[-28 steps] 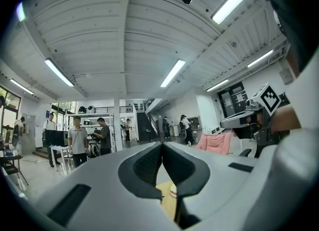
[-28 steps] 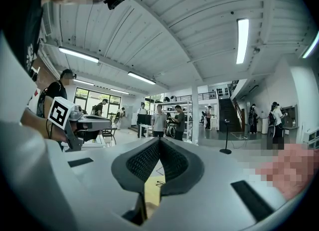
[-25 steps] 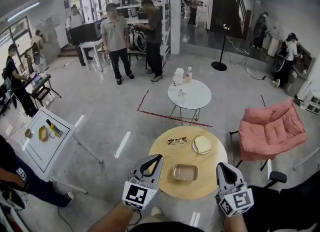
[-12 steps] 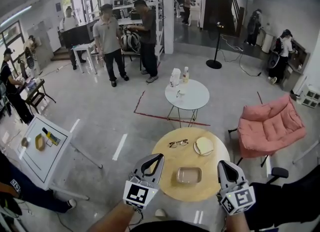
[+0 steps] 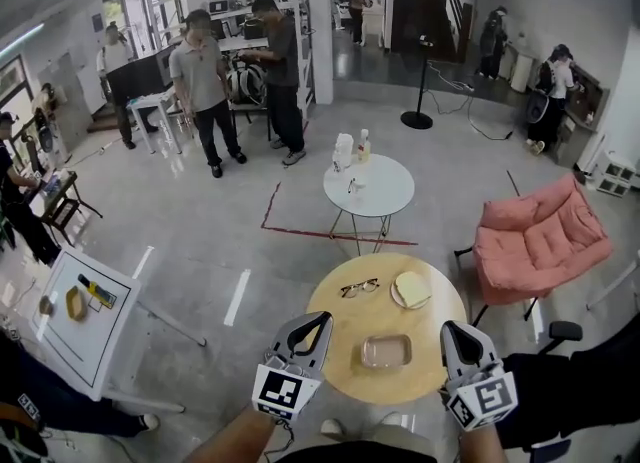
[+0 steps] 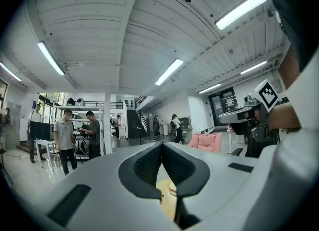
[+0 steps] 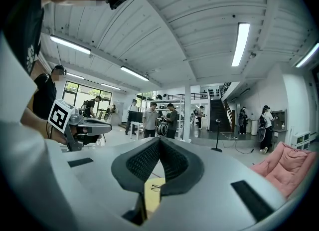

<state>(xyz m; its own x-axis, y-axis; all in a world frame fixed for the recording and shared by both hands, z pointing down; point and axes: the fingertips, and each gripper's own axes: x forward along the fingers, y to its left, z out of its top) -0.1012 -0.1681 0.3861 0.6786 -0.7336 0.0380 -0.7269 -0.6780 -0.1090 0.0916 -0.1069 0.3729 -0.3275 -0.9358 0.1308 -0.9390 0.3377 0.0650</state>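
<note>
Jaws together, empty: left gripper [image 6: 162, 145], right gripper [image 7: 159, 141].

The head view looked steeply down onto the round bench [image 5: 385, 313]; both gripper views faced far and upward from near it, sharing its top.

"What's carrying it all?"

"A round wooden desk [image 5: 400, 319], standing on the grey floor [image 5: 200, 251]."

"And what lies on it?"

"Three things, each apart from the others. A clear shallow tray [image 5: 386, 351] sits near the front edge, and a pair of glasses [image 5: 359, 288] lies toward the far left. A plate [image 5: 394, 297] with something pale on it is at the far right."
</note>
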